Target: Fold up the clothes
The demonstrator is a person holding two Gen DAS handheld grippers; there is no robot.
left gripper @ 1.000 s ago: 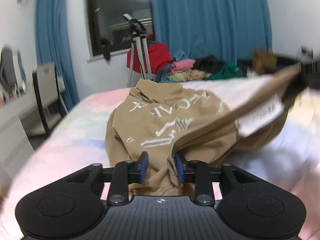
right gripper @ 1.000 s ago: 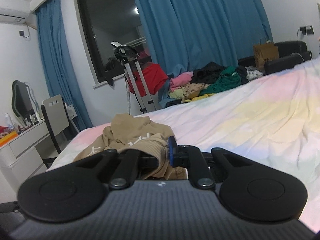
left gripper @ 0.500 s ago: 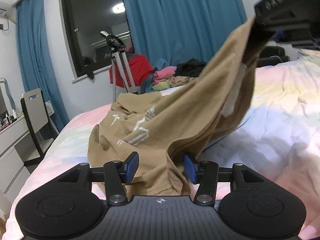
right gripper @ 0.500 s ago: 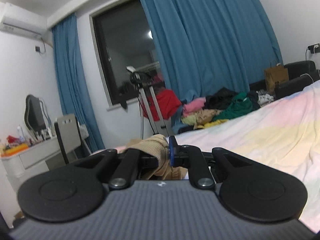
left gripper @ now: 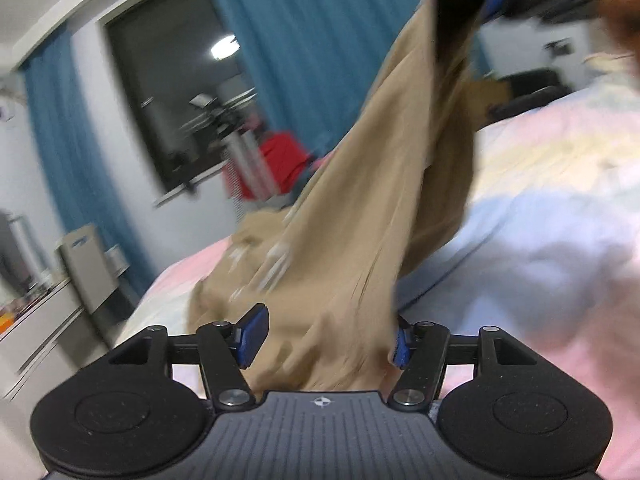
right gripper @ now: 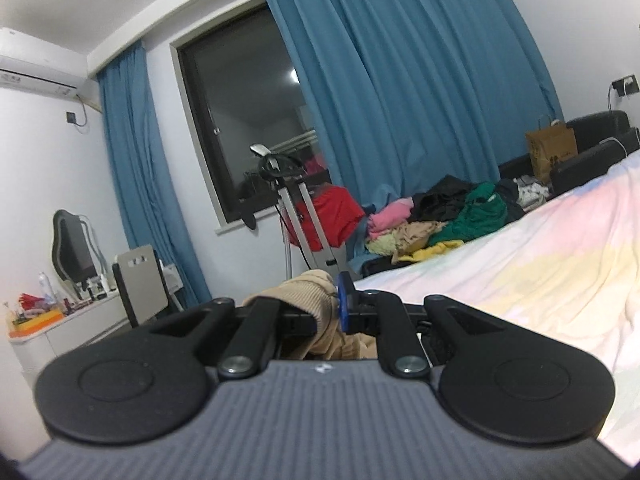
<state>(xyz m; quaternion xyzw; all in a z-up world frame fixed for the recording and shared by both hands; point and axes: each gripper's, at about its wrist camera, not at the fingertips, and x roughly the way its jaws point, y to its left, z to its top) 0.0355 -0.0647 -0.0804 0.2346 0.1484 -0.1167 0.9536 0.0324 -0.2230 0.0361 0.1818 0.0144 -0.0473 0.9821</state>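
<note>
A tan garment [left gripper: 360,208] with white print runs taut from the bed up to the top right of the left wrist view. There my right gripper [left gripper: 480,4] holds its upper edge. The right wrist view shows that gripper [right gripper: 332,308] shut on a ribbed tan hem [right gripper: 308,292]. My left gripper [left gripper: 326,336] is low over the bed [left gripper: 540,200]. Its jaws are opening, with bunched tan cloth between them. The left blue pad [left gripper: 252,336] stands clear of the cloth. The picture is blurred with motion.
The pastel sheet [right gripper: 520,272] spreads to the right. Beyond the bed lie a pile of mixed clothes [right gripper: 440,220], a metal stand [right gripper: 296,216] with something red [right gripper: 336,216] behind it, and a paper bag [right gripper: 552,152]. At the left are a chair [right gripper: 140,280] and a cluttered desk [right gripper: 60,320].
My left jaws have widened and let go of the cloth edge. My right gripper has risen, lifting the garment's edge high and pulling it taut. The left view has rolled.
</note>
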